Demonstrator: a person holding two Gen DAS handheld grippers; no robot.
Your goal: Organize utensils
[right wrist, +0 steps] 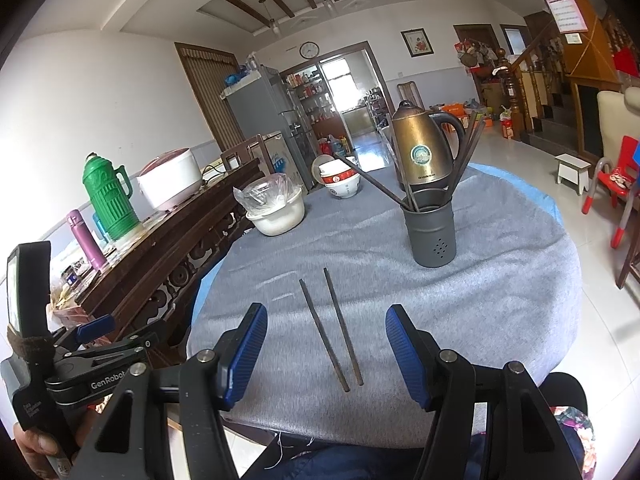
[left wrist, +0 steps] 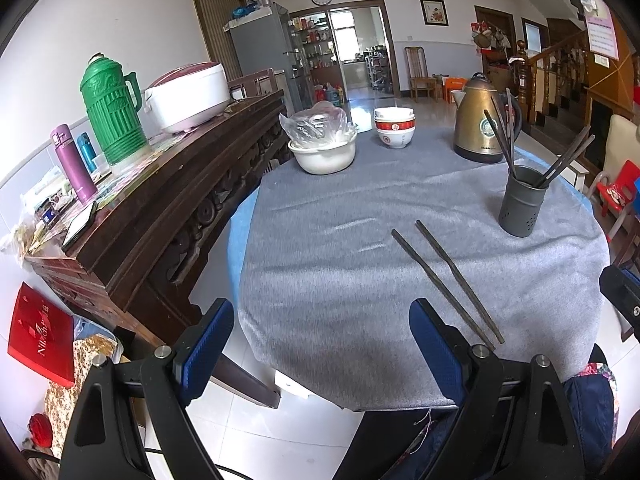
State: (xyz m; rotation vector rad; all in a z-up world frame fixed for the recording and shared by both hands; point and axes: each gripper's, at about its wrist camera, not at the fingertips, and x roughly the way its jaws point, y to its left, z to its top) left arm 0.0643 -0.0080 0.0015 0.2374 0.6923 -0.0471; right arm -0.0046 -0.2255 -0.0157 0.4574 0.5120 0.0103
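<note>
Two loose chopsticks (right wrist: 331,326) lie side by side on the grey-clothed worktop (right wrist: 500,300), near its front edge, apart from the dark holder (right wrist: 431,232) already carrying several sticks. Right gripper (right wrist: 326,360) is released, straddling the pair from above; left gripper (left wrist: 320,354) is released, empty. Judged step: pickup pending. Next move calls for lowering and closing on one stick. Holder's interior is not visible.

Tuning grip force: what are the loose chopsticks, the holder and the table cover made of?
Loose chopsticks: dark and matte, slightly uneven edges; probably wood or bamboo, possibly metal.
Holder: dull grey with punched drain holes, looks like brushed metal; plastic not excluded.
Table cover: grey fabric, fuzzy and wrinkled, felt-like.
</note>
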